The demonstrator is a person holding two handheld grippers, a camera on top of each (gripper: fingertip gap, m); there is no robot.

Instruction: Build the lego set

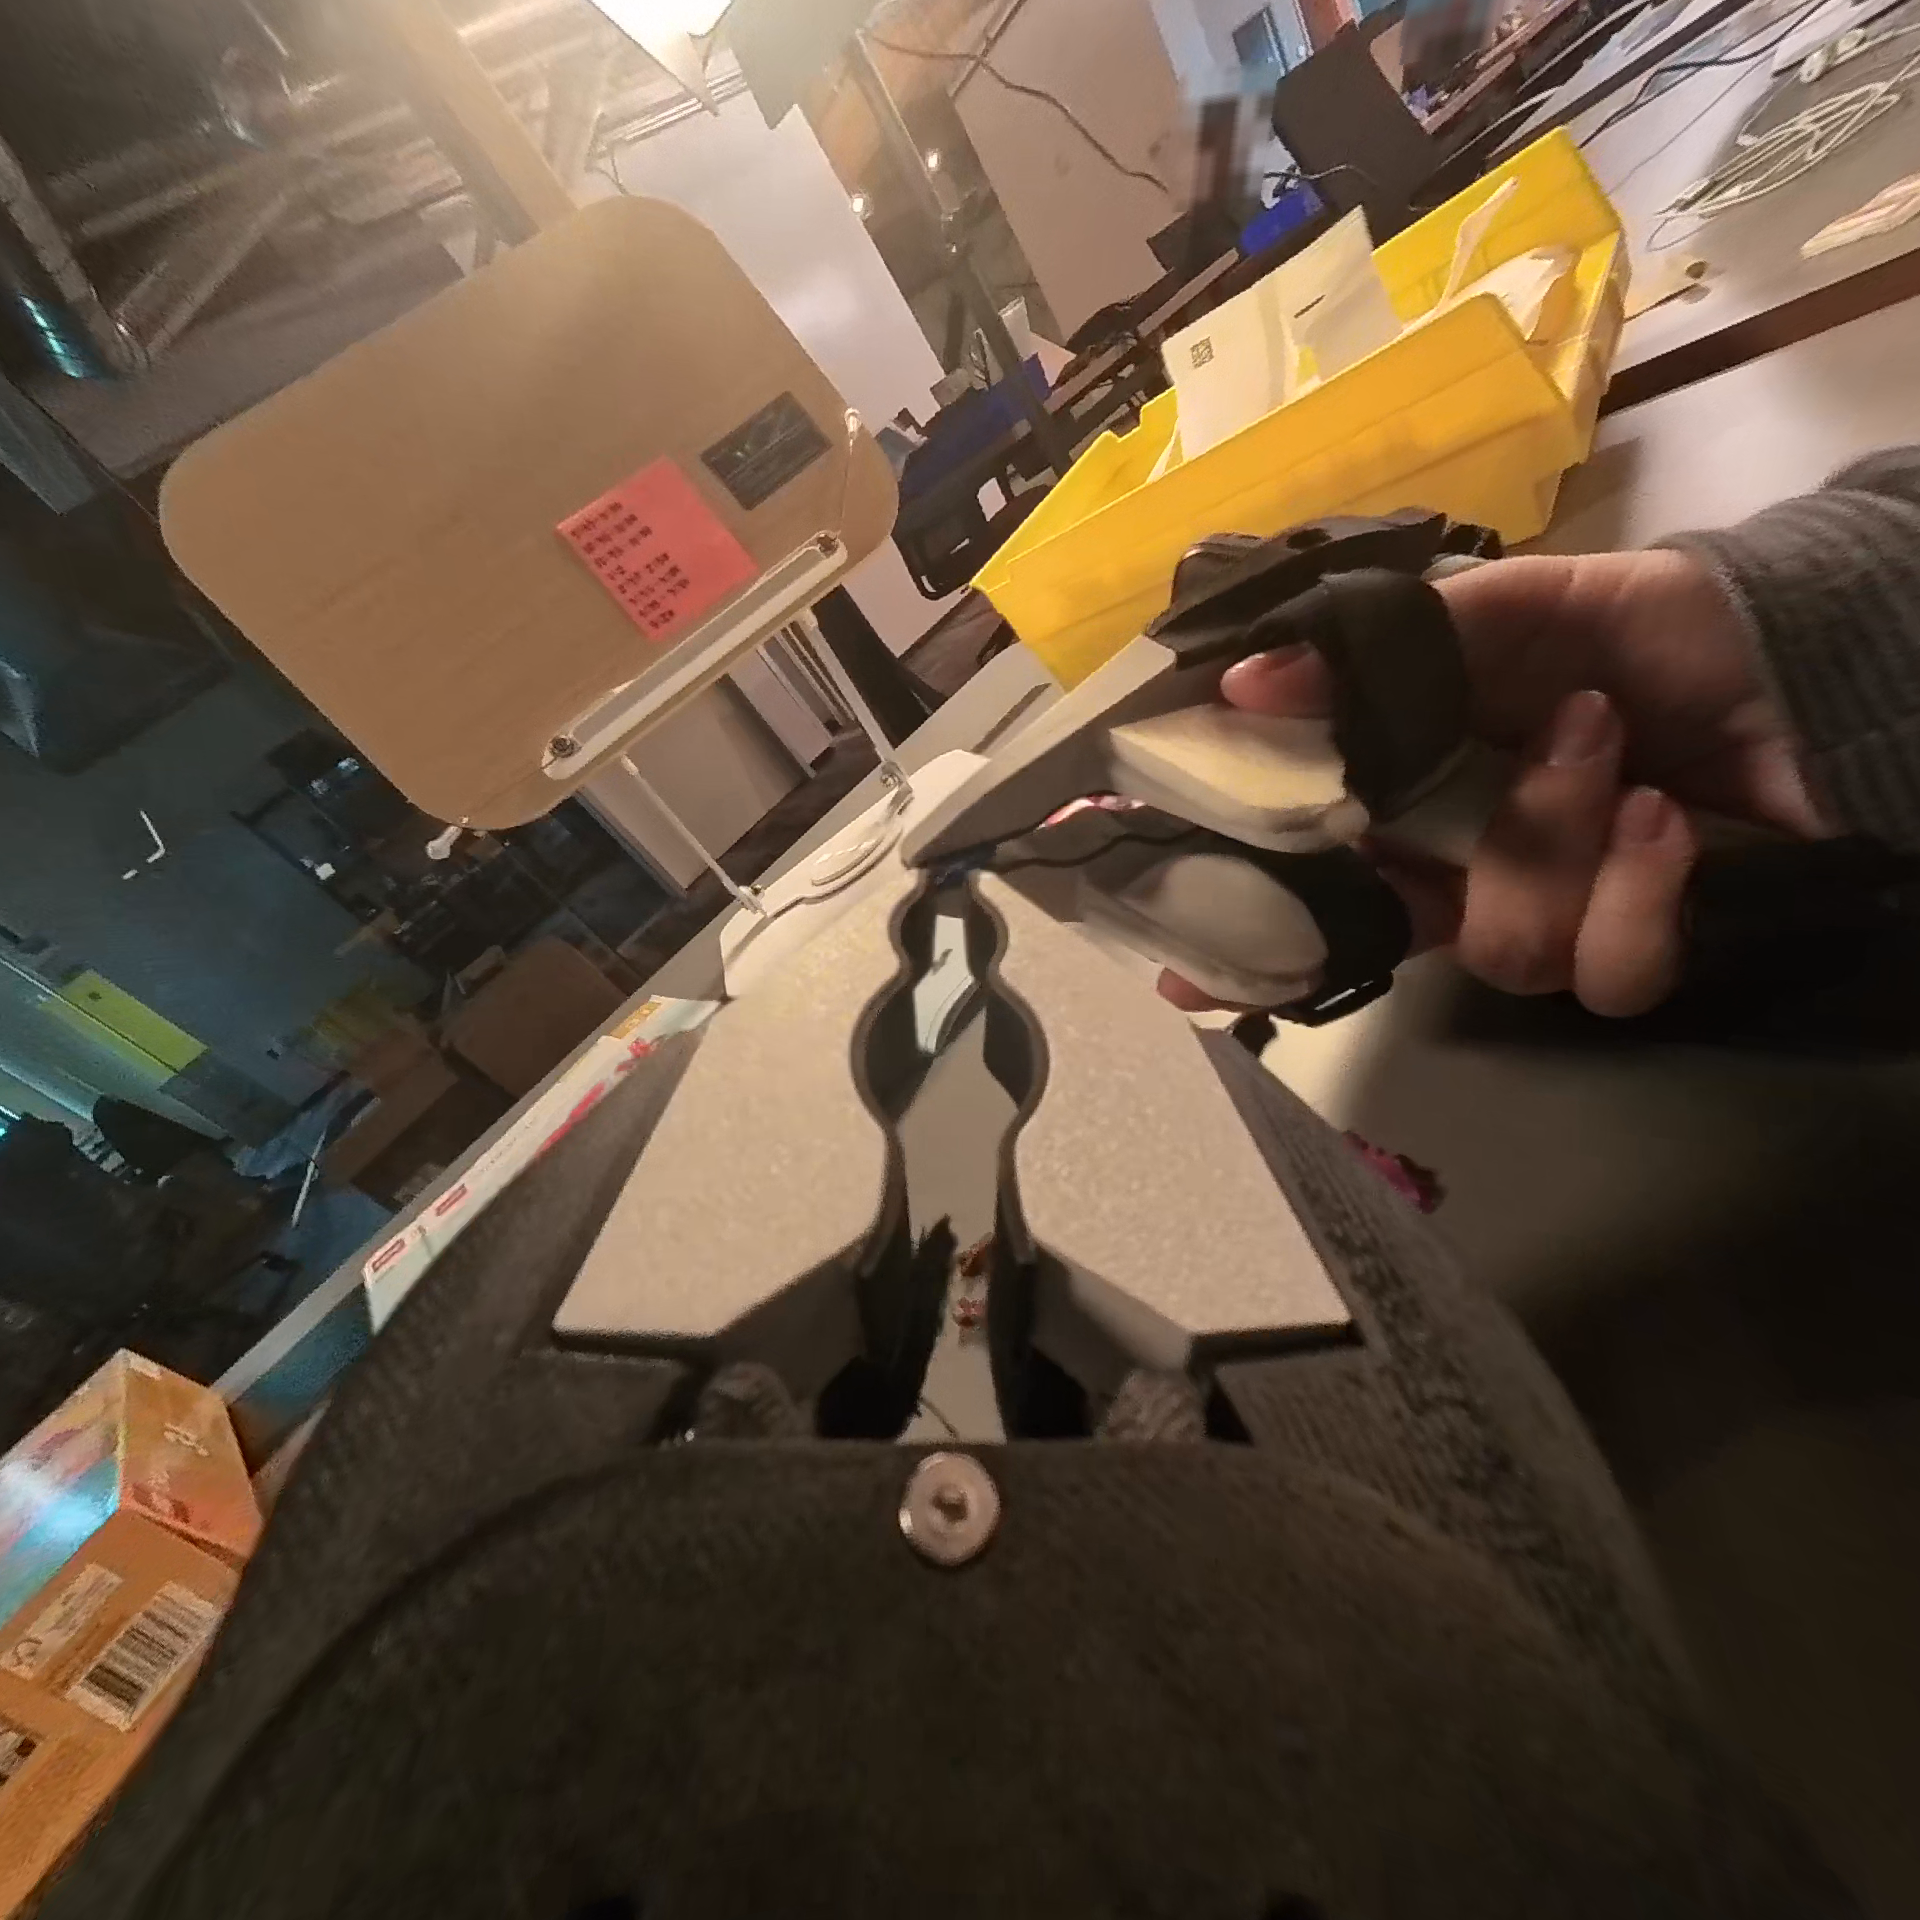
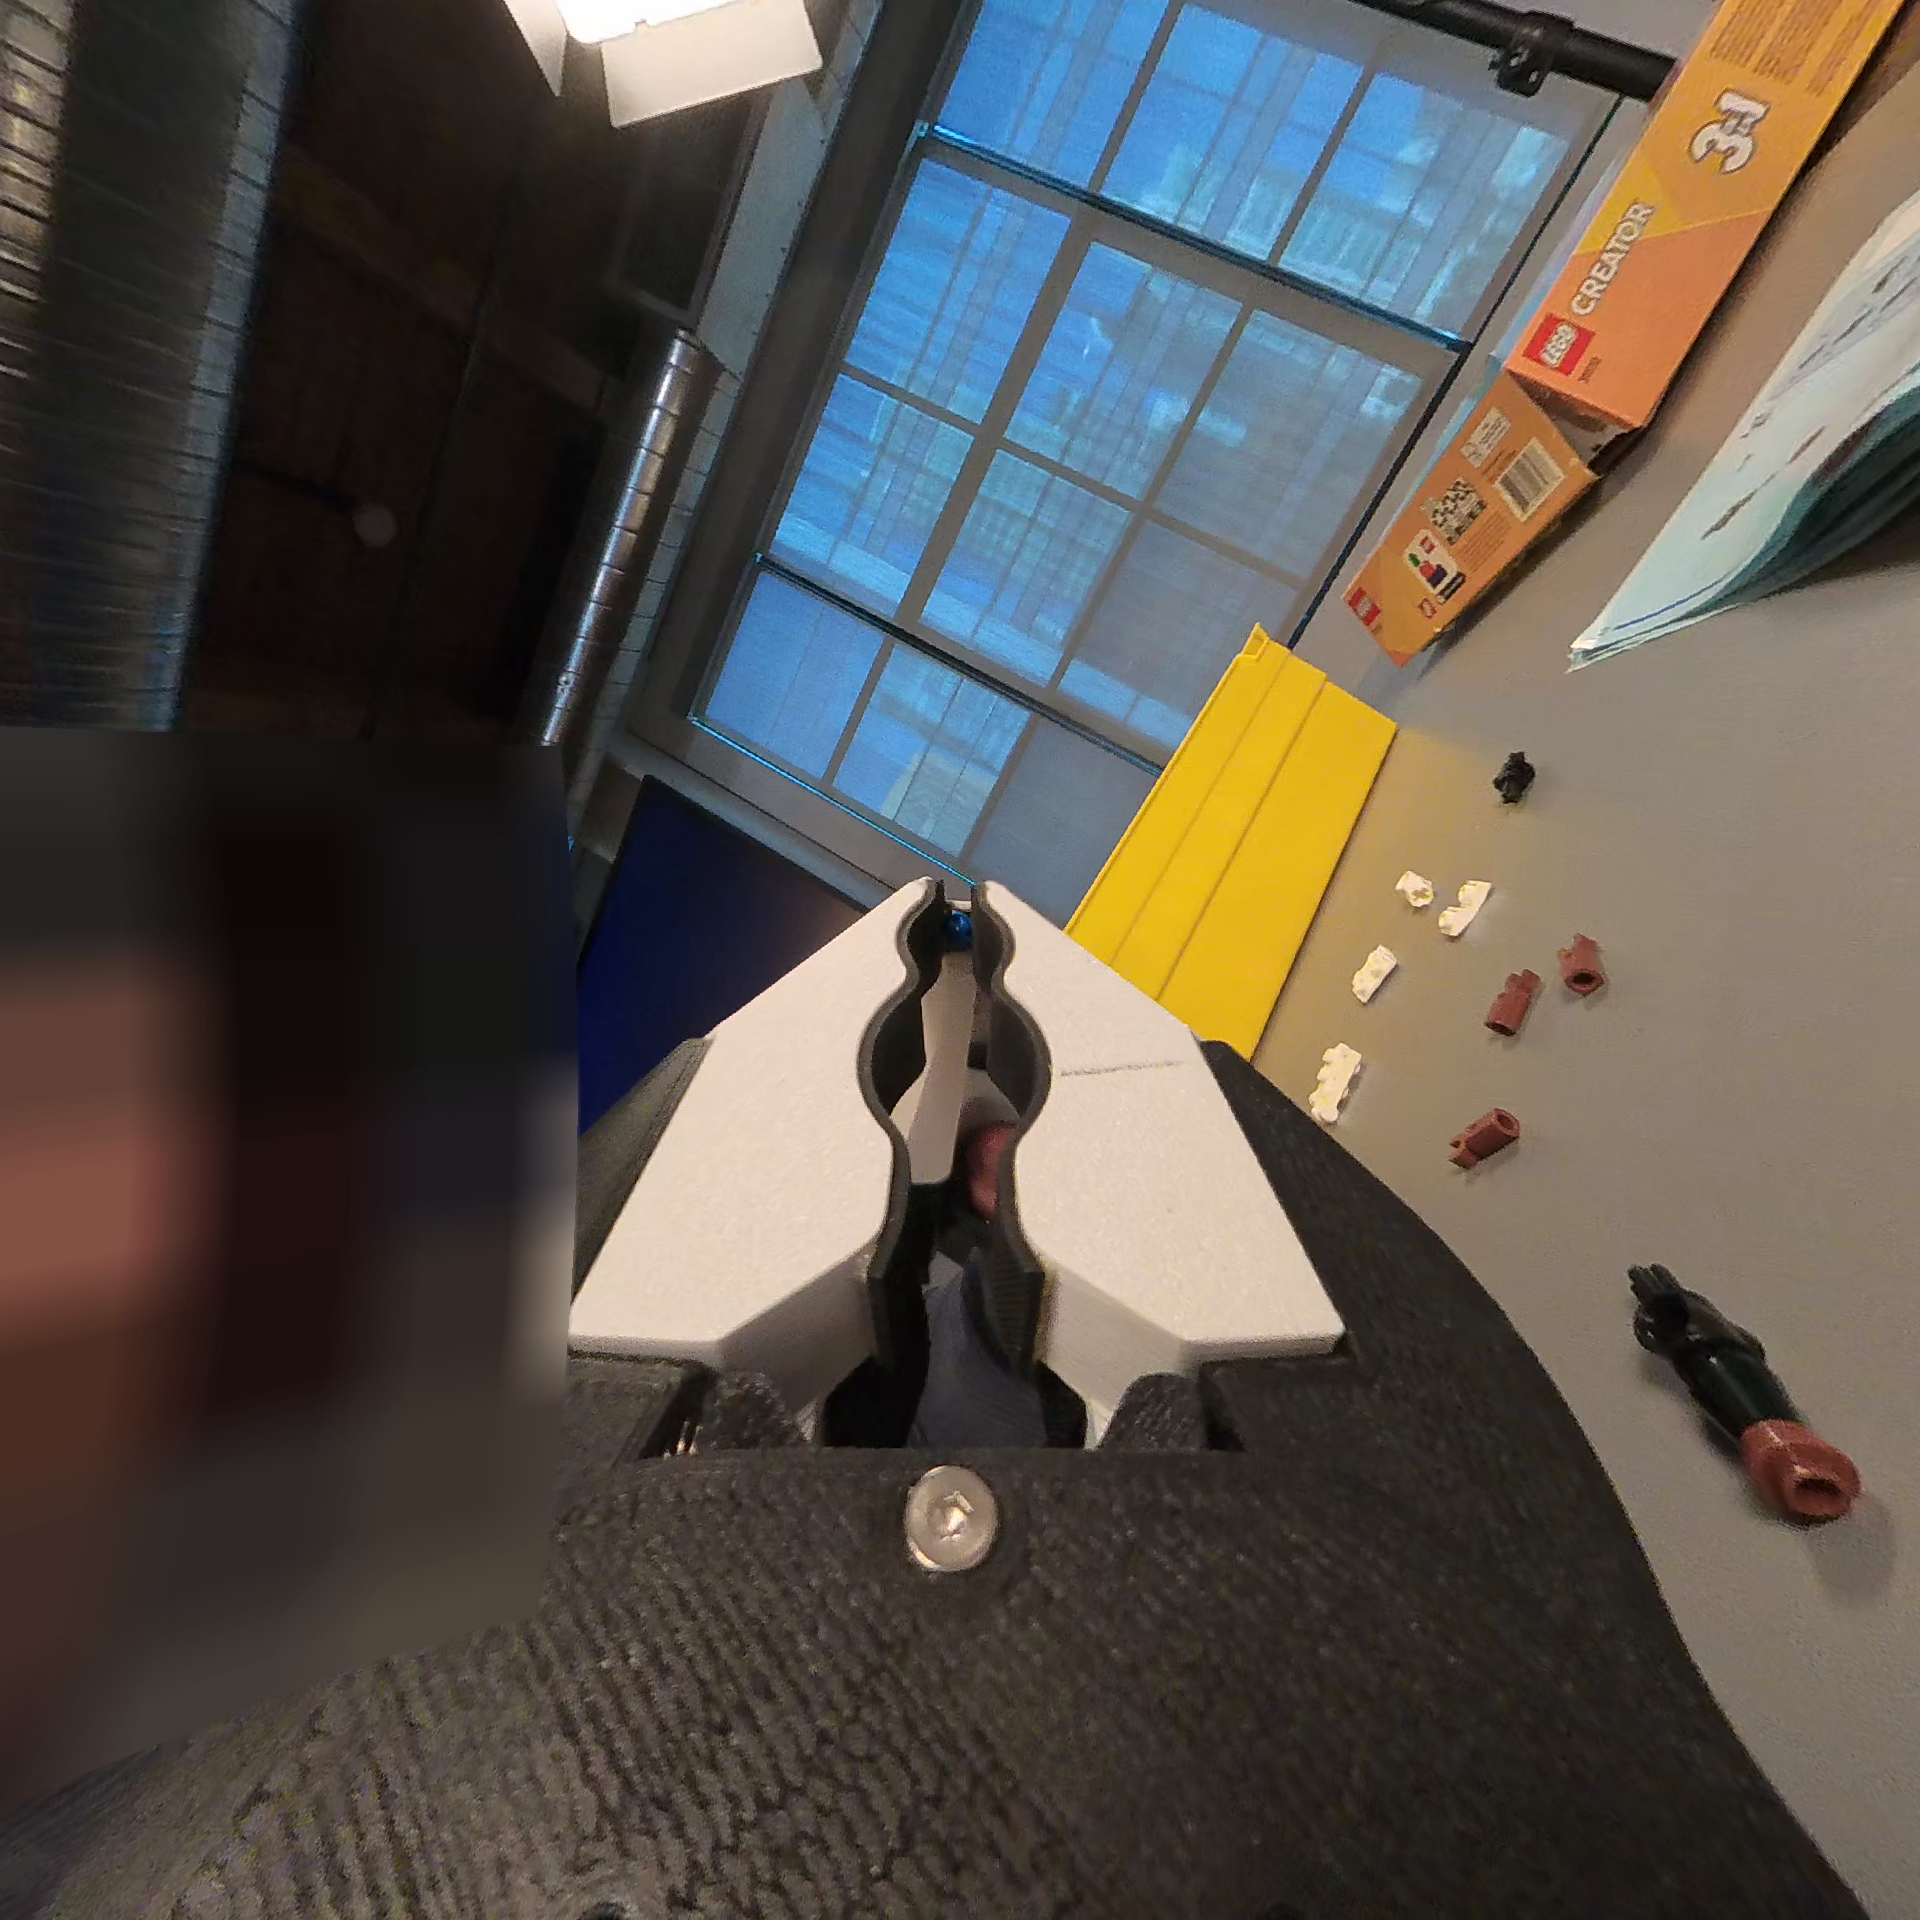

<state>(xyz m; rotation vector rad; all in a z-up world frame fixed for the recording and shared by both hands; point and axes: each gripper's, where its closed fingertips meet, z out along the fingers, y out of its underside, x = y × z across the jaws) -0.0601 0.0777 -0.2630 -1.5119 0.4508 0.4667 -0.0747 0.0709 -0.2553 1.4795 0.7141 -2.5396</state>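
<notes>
My left gripper (image 1: 951, 891) and my right gripper (image 2: 956, 896) meet tip to tip above the grey table (image 2: 1683, 1091). Both are shut on the same small blue piece, which shows between the right pads (image 2: 954, 928) and at the left tips (image 1: 949, 879). In the left wrist view the right gripper (image 1: 920, 854) comes in from the right, held by a hand (image 1: 1621, 790) in a grey sleeve. In the right wrist view the left gripper's pale finger shows through the gap between the jaws.
A yellow bin (image 1: 1299, 468) with white packets stands behind; it also shows in the right wrist view (image 2: 1247, 862). White (image 2: 1371, 977) and reddish-brown (image 2: 1512, 1003) pieces, a black rod with a brown end (image 2: 1735, 1392), an orange box (image 2: 1558, 364) and a booklet (image 2: 1787, 468) lie on the table. A wooden board on a stand (image 1: 468, 499) stands far left. My two grippers' fingertips are within a few centimetres of each other.
</notes>
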